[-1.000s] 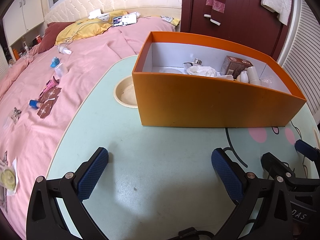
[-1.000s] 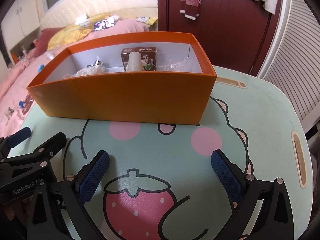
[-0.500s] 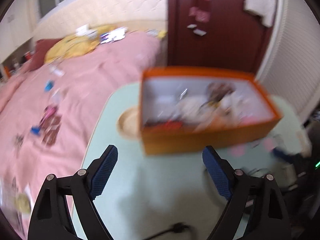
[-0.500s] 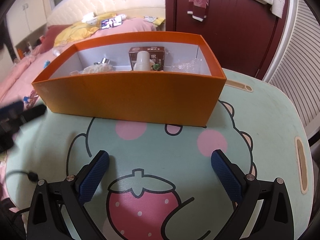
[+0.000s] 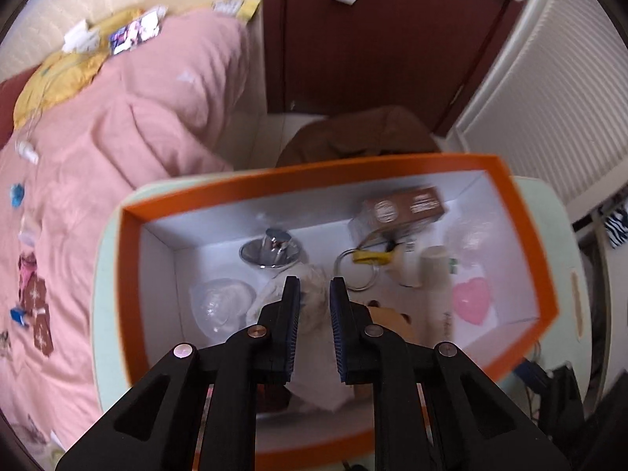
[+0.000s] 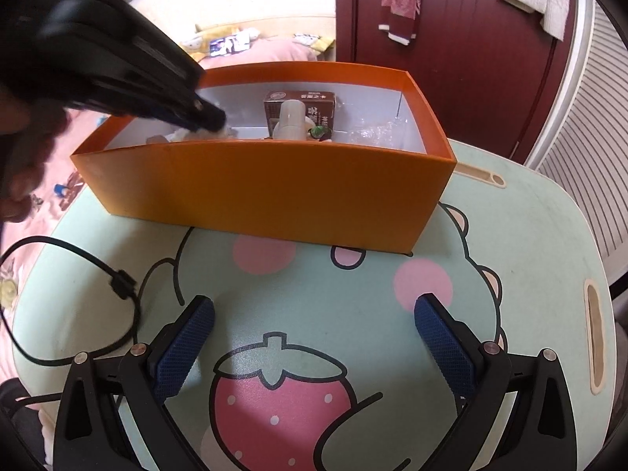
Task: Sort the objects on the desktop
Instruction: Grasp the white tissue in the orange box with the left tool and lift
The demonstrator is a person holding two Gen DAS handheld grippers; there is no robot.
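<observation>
Two grippers: my left gripper (image 5: 315, 286) hangs over the orange box (image 5: 526, 235), pointing steeply down into it; my right gripper (image 6: 314, 314) hovers low over the worktop (image 6: 510, 243), near side of the box.
Left gripper state: its jaws have just been closing and now stand nearly together; a crumpled whitish tissue (image 5: 310, 306) lies between and below the tips, but I cannot tell if the pads pinch it.
Right gripper state: jaws spread wide, nothing between them.
Box place: on the worktop, far from my right gripper, its long axis running left to right.
Brown carton (image 5: 404, 208): at the far wall of the box, long axis left to right.
Left view only: box floor, with a shiny metal funnel (image 5: 271, 251), a clear plastic piece (image 5: 219, 302), a pink heart (image 5: 471, 302), a white bottle (image 5: 424, 267).
Right view only: the box's near wall, the strawberry picture (image 6: 274, 400), a black cable (image 6: 121, 286), and my left gripper reaching in from the left.
</observation>
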